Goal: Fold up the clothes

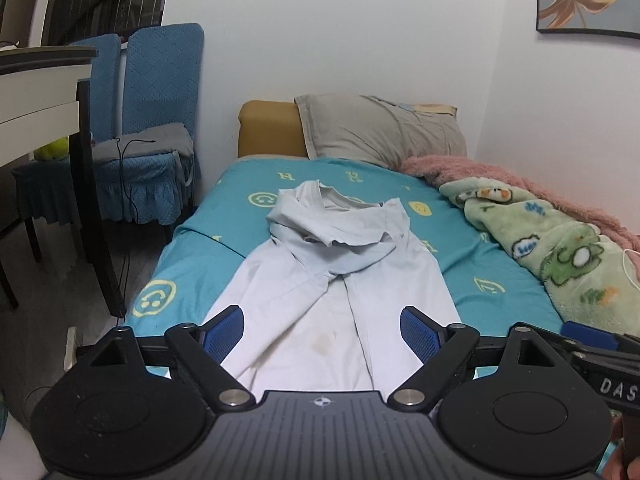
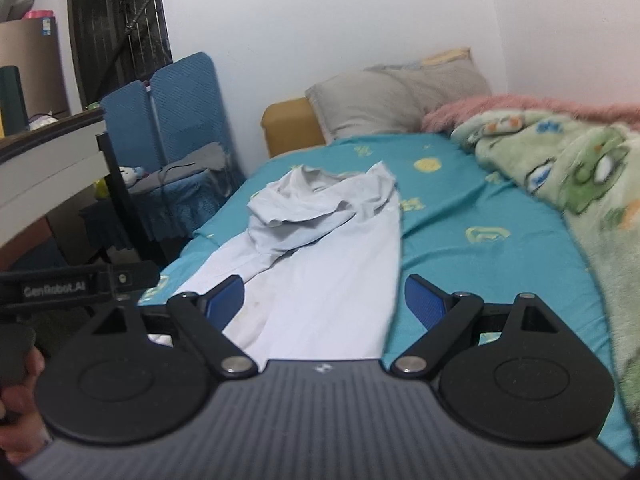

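A pale blue-white shirt [image 1: 340, 280] lies lengthwise on the teal bed sheet [image 1: 200, 248], its lower part flat, its upper part and sleeves bunched in a heap [image 1: 332, 224] toward the pillow. A faint stain shows on its near part. My left gripper [image 1: 322, 332] is open and empty, hovering over the shirt's near end. My right gripper [image 2: 324, 302] is open and empty, above the shirt's [image 2: 320, 264] near right edge. Each gripper shows at the edge of the other's view.
A grey pillow [image 1: 380, 132] and tan headboard [image 1: 268, 128] lie at the far end. A green cartoon blanket [image 1: 560, 248] and pink blanket [image 1: 500, 176] fill the bed's right side. Blue-covered chairs [image 1: 152, 120] and a table [image 1: 40, 92] stand left.
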Demonstrator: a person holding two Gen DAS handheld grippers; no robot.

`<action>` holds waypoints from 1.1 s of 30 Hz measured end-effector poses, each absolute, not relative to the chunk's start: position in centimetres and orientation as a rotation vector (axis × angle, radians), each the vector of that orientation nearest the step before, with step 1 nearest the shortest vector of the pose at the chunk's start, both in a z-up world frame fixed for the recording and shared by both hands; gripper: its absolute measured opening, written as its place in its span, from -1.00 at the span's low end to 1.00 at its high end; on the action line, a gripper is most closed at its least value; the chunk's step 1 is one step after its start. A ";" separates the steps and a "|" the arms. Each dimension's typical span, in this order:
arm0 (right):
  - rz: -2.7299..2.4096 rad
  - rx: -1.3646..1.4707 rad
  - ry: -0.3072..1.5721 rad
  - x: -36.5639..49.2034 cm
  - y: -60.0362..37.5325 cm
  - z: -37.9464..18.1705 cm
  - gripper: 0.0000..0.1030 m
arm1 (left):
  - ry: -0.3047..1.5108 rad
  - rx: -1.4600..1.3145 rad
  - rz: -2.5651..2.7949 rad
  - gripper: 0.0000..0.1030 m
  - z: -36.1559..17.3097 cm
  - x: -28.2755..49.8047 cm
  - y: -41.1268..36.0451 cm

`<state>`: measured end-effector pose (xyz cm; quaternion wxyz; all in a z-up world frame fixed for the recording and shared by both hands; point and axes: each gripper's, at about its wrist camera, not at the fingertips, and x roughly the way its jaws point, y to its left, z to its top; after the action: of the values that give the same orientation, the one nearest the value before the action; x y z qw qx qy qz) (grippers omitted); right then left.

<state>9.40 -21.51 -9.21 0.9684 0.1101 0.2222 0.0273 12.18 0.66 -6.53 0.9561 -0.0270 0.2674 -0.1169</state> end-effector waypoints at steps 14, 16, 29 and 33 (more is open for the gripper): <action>0.229 -0.081 0.546 29.2 -16.0 -11.0 0.58 | 0.628 -0.186 -0.213 0.69 -10.0 16.0 3.5; 0.246 -0.116 0.558 31.9 -14.4 -12.0 0.57 | 0.661 -0.218 -0.198 0.69 -10.9 17.0 4.3; 0.032 -0.138 0.461 43.4 -13.8 -12.6 -0.88 | 0.680 -0.307 -0.075 0.69 -12.6 18.0 7.0; -0.110 -0.125 0.459 47.7 -16.3 -13.5 -0.88 | 0.674 -0.319 -0.026 0.69 -13.1 17.8 7.6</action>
<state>47.70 -16.26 -13.54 0.9704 -0.0618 0.2271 -0.0547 17.84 7.61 -13.12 0.9312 -0.1556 0.3293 -0.0128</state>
